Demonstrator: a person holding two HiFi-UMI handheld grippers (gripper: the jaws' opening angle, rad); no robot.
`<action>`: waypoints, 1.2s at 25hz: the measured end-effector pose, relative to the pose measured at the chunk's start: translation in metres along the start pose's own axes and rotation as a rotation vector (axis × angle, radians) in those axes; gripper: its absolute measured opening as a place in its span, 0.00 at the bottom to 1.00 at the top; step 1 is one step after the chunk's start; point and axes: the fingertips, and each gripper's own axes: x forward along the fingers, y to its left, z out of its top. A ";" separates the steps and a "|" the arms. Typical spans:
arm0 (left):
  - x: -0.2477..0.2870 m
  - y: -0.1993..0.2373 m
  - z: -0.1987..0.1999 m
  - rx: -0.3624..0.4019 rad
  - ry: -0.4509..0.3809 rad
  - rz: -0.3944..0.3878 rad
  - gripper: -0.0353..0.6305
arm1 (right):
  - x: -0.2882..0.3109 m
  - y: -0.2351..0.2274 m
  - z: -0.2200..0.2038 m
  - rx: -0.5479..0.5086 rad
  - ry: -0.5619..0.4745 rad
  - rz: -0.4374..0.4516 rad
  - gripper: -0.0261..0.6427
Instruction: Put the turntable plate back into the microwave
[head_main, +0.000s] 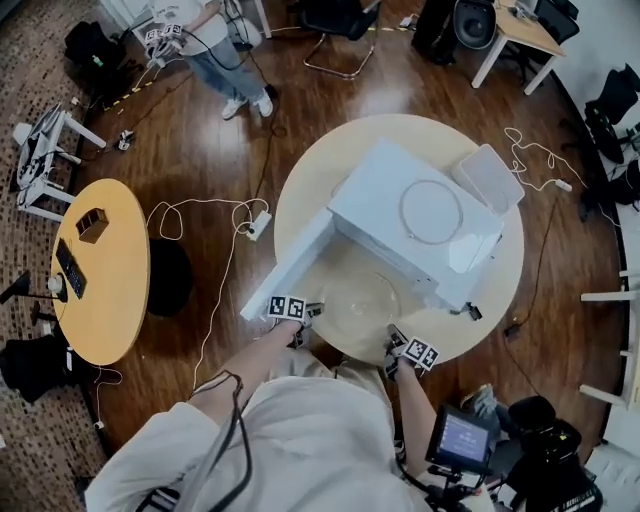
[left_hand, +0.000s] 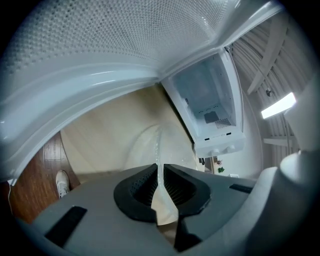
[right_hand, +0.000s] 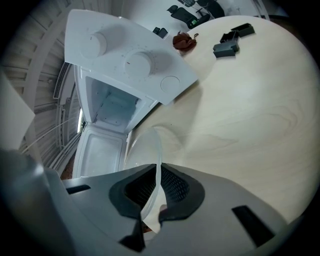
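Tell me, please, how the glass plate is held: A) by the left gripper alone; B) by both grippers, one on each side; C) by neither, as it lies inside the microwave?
B: the left gripper and right gripper each clamp the rim of the glass plate.

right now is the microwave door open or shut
Open: the door stands swung out from the microwave, and the left gripper view looks straight into its cavity.

Two round tables are standing here: the large table (head_main: 310, 180) at centre, the small table (head_main: 105, 270) at nine o'clock. One microwave (head_main: 420, 215), one glass turntable plate (head_main: 358, 300), a left gripper (head_main: 310, 315) and a right gripper (head_main: 395, 340) are showing; one bystander (head_main: 215, 50) is standing at eleven o'clock.
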 end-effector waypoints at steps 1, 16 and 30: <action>-0.003 -0.002 -0.002 0.003 -0.002 -0.001 0.12 | -0.004 0.006 -0.002 -0.002 0.006 -0.002 0.09; -0.015 -0.020 -0.005 0.007 -0.044 -0.028 0.12 | -0.021 0.032 0.011 -0.053 -0.020 0.046 0.09; -0.034 -0.041 -0.008 0.008 -0.105 -0.094 0.12 | -0.043 0.060 0.018 -0.066 -0.048 0.176 0.09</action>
